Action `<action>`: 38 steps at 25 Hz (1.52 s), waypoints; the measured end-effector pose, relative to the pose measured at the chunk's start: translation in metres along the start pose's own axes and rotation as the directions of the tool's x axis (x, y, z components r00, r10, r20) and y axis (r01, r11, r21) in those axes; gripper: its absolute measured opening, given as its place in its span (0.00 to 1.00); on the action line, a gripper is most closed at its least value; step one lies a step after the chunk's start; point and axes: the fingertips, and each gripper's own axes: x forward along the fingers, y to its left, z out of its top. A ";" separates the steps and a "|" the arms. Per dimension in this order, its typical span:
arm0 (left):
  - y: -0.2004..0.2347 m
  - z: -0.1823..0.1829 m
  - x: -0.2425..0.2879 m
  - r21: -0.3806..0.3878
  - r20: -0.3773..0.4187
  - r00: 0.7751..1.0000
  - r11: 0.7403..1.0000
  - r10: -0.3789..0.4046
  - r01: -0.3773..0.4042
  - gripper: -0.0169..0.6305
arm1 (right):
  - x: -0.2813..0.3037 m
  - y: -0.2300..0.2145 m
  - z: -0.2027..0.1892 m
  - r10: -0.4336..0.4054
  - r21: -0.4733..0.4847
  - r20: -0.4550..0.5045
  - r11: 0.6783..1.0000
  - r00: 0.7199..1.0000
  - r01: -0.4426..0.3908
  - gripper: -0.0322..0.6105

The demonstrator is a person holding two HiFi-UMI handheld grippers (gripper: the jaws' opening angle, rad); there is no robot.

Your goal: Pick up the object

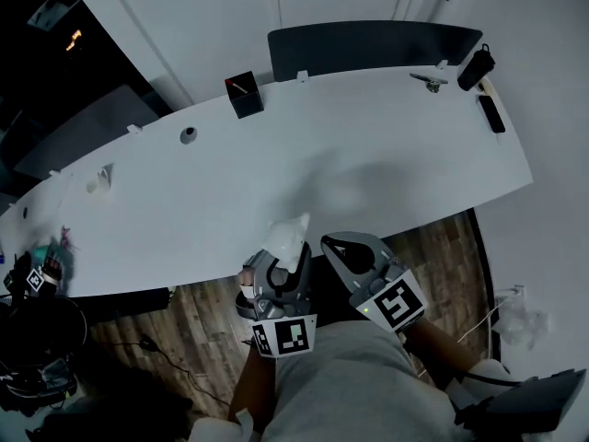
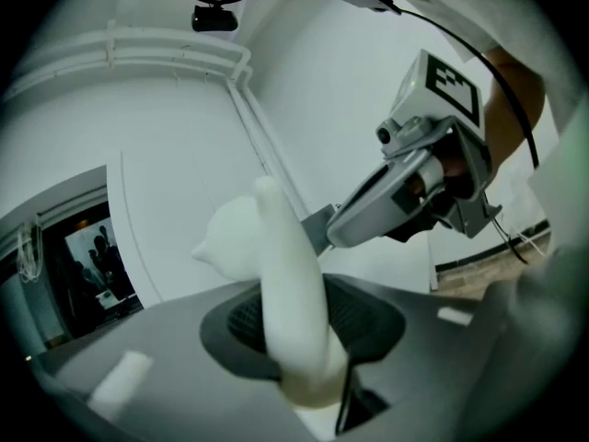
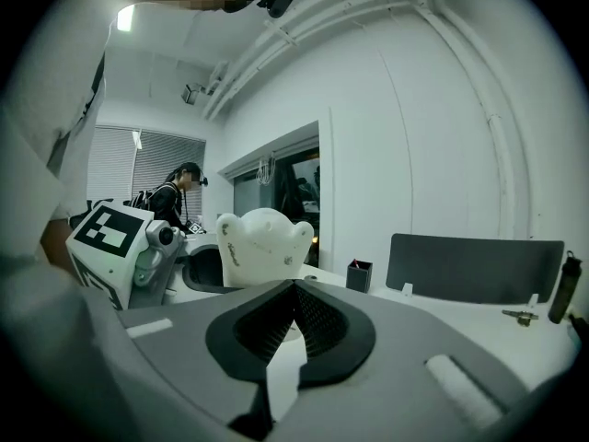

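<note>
A white, tooth-shaped object (image 1: 287, 239) is held above the near edge of the white table (image 1: 368, 155), with my left gripper (image 1: 279, 263) shut on it. In the left gripper view the white object (image 2: 281, 265) stands up between the two dark pads of the left gripper (image 2: 304, 348). From the right gripper view the same object (image 3: 262, 242) shows its notched top, beside the left gripper (image 3: 129, 251). My right gripper (image 1: 342, 247) hovers just right of it, shut and with nothing in it. The closed pads of the right gripper (image 3: 296, 316) meet in a line.
A black pen cup (image 1: 245, 95) stands at the table's back. A dark panel (image 1: 368, 49) stands behind the table. At the far right are a black bottle (image 1: 476, 67), keys (image 1: 429, 82) and a black remote (image 1: 490, 113). Wooden floor (image 1: 193, 325) lies below me.
</note>
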 end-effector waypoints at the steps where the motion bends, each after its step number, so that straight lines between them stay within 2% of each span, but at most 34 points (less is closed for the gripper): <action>1: -0.002 0.000 -0.007 -0.023 0.006 1.000 1.000 0.000 0.000 0.24 | -0.004 0.007 0.001 -0.004 -0.015 -0.006 1.000 1.000 0.003 0.05; 3: -0.004 0.003 -0.019 -0.060 0.021 1.000 0.998 0.001 0.000 0.24 | -0.012 0.016 0.003 -0.013 -0.016 -0.008 1.000 1.000 0.013 0.05; 7: -0.008 0.007 -0.030 -0.097 0.037 0.999 0.995 0.016 -0.012 0.24 | -0.019 0.016 0.005 -0.028 0.050 0.024 0.998 0.999 0.026 0.05; 12: -0.016 0.025 -0.031 -0.107 0.044 0.999 0.994 0.032 -0.027 0.24 | -0.031 0.003 0.005 -0.022 0.212 0.035 0.977 0.999 0.014 0.05; 13: -0.015 0.029 -0.031 -0.112 0.046 0.998 0.993 0.037 -0.031 0.24 | -0.034 0.001 0.010 -0.022 0.207 0.045 0.978 0.999 0.012 0.05; 16: -0.013 0.036 -0.027 -0.160 0.054 0.997 0.986 0.049 -0.040 0.24 | -0.041 -0.002 0.022 -0.037 0.100 0.082 0.995 0.996 0.029 0.05; 20: -0.019 0.048 -0.022 -0.202 0.064 0.997 0.979 0.052 -0.038 0.24 | -0.051 -0.005 0.019 -0.049 0.101 0.104 0.994 0.993 0.039 0.05; 23: -0.021 0.056 -0.019 -0.217 0.074 0.996 0.975 0.054 -0.037 0.24 | -0.055 -0.008 0.021 -0.041 0.018 0.107 0.999 0.993 0.039 0.05; 27: -0.023 0.060 -0.014 -0.201 0.074 0.996 0.979 0.046 -0.030 0.24 | -0.056 -0.007 0.021 -0.024 -0.001 0.107 1.000 0.994 0.024 0.05; 32: -0.025 0.071 -0.009 -0.197 0.110 0.993 0.980 0.042 -0.019 0.24 | -0.058 -0.012 0.020 -0.022 -0.032 0.108 0.999 0.994 0.026 0.05; 38: -0.027 0.076 -0.002 -0.224 0.117 0.992 0.974 0.046 -0.019 0.24 | -0.063 -0.023 0.018 -0.018 -0.032 0.106 0.999 0.994 0.021 0.05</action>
